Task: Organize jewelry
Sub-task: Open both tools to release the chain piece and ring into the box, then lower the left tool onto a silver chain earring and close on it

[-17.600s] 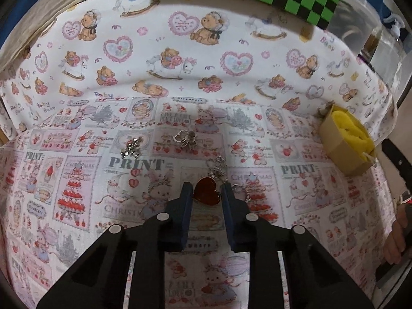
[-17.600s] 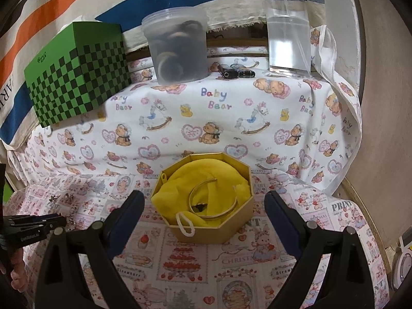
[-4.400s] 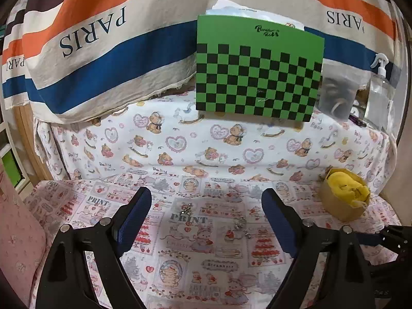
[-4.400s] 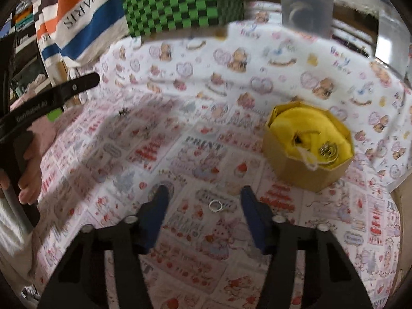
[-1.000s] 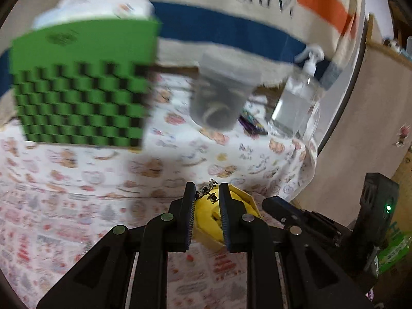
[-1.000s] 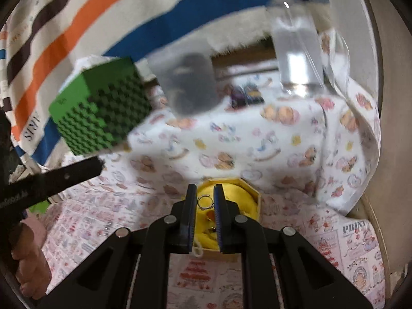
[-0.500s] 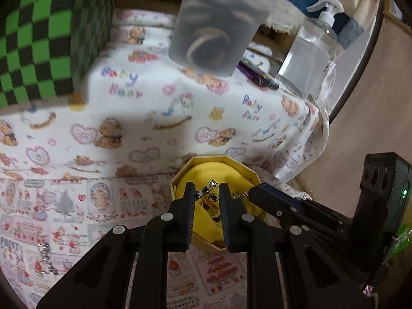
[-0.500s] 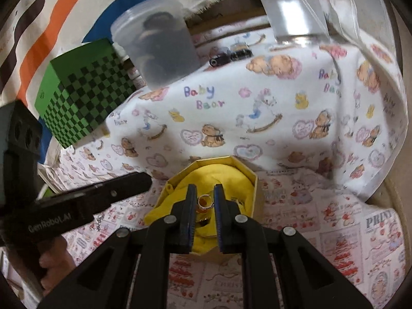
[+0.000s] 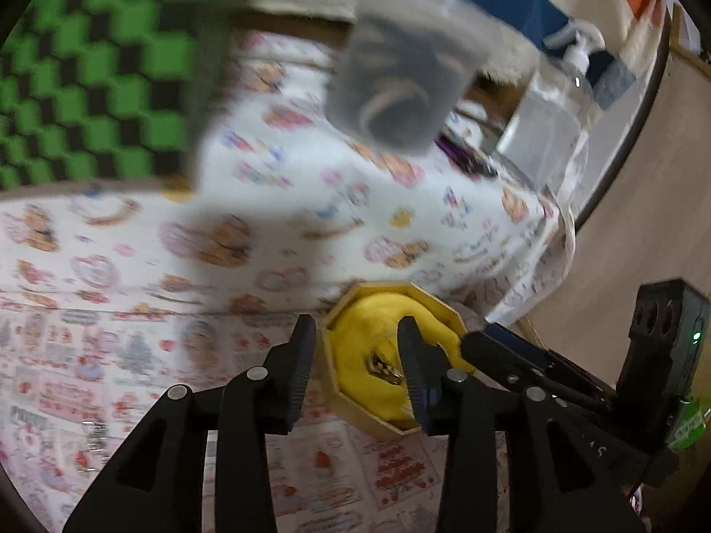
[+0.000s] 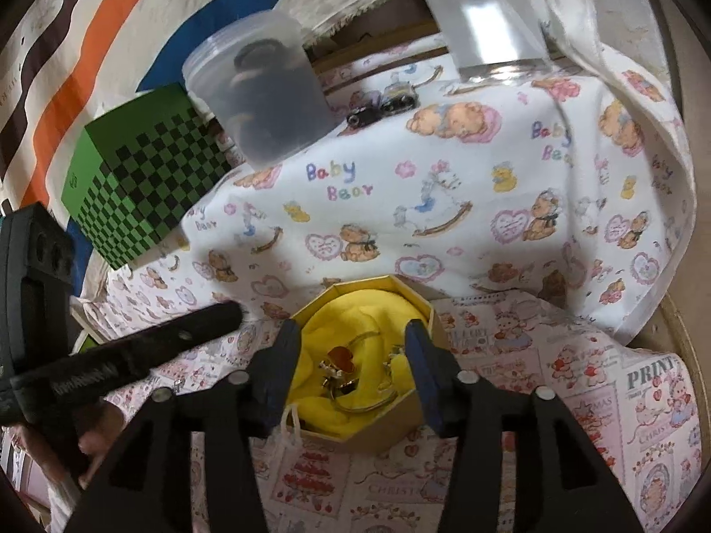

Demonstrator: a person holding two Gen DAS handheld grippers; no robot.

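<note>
A tan octagonal box lined with yellow cloth sits on the printed tablecloth. Inside lie a red heart pendant, a thin bangle and small silver pieces. My right gripper is open and empty just above the box. In the left wrist view the same box holds a silver charm. My left gripper is open and empty over the box's left side. The right gripper's finger reaches in from the right there.
A green checkered box, a clear plastic tub and a pump bottle stand at the back on the raised shelf. A small silver piece lies on the cloth at far left. The table edge drops off at the right.
Both grippers have opened over the box. The silver charm from the left and the ring from the right now lie on the yellow cloth.
</note>
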